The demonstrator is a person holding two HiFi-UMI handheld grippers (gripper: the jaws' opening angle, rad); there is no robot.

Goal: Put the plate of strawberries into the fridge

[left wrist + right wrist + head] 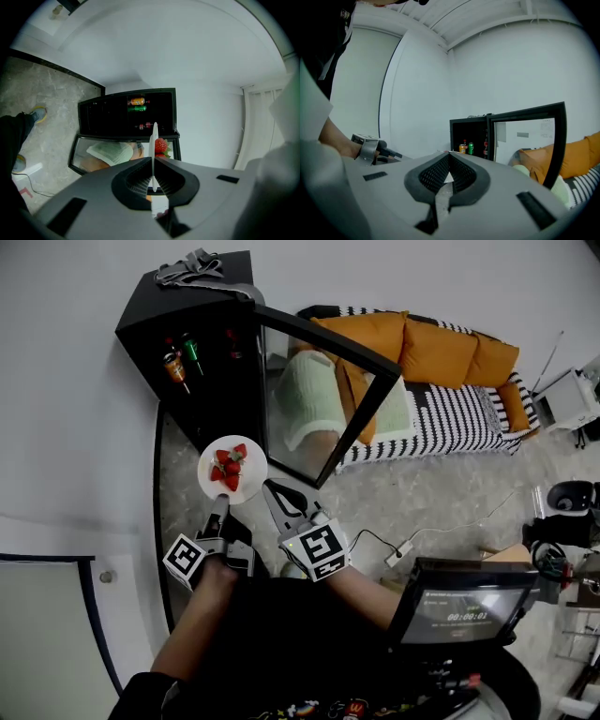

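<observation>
Two fingers of my left gripper (221, 505) are pinching the round white plate (249, 482) of red strawberries (230, 465) mid-frame; my right gripper (270, 487) fingers are pressing together, empty.

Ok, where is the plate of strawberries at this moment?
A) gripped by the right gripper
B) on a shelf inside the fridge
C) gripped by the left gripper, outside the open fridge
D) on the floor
C: the left gripper is shut on the plate's rim, in front of the open fridge.
</observation>
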